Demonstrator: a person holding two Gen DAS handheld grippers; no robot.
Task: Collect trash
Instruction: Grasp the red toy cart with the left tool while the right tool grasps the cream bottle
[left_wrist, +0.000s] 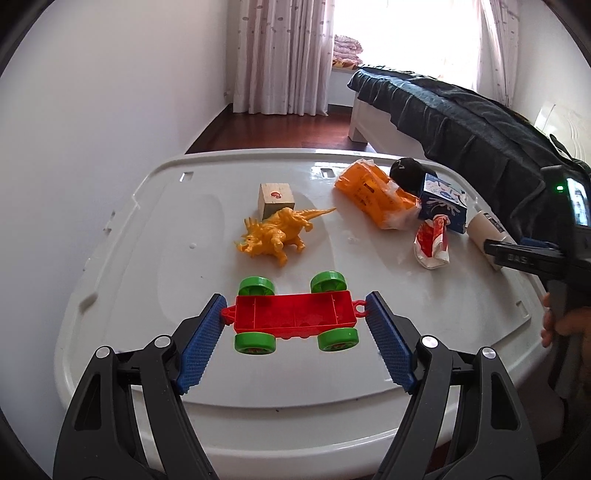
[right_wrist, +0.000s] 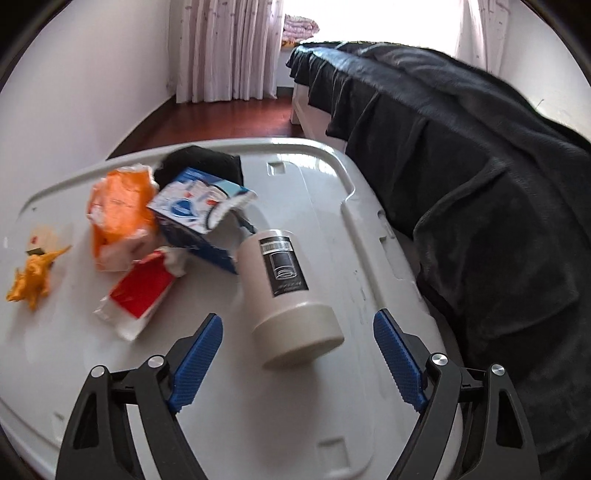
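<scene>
three toys (left_wrist: 271, 236) beside trash (left_wrist: 376, 201)

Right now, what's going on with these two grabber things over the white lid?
A person holds a gripper in each hand over a white plastic lid strewn with toys and trash. The left gripper hangs with open jaws on either side of a red toy wagon, not pressing it. The right gripper points at a cream cylindrical container lying on its side, jaws wide, nothing gripped. Crumpled wrappers lie nearby.
</scene>
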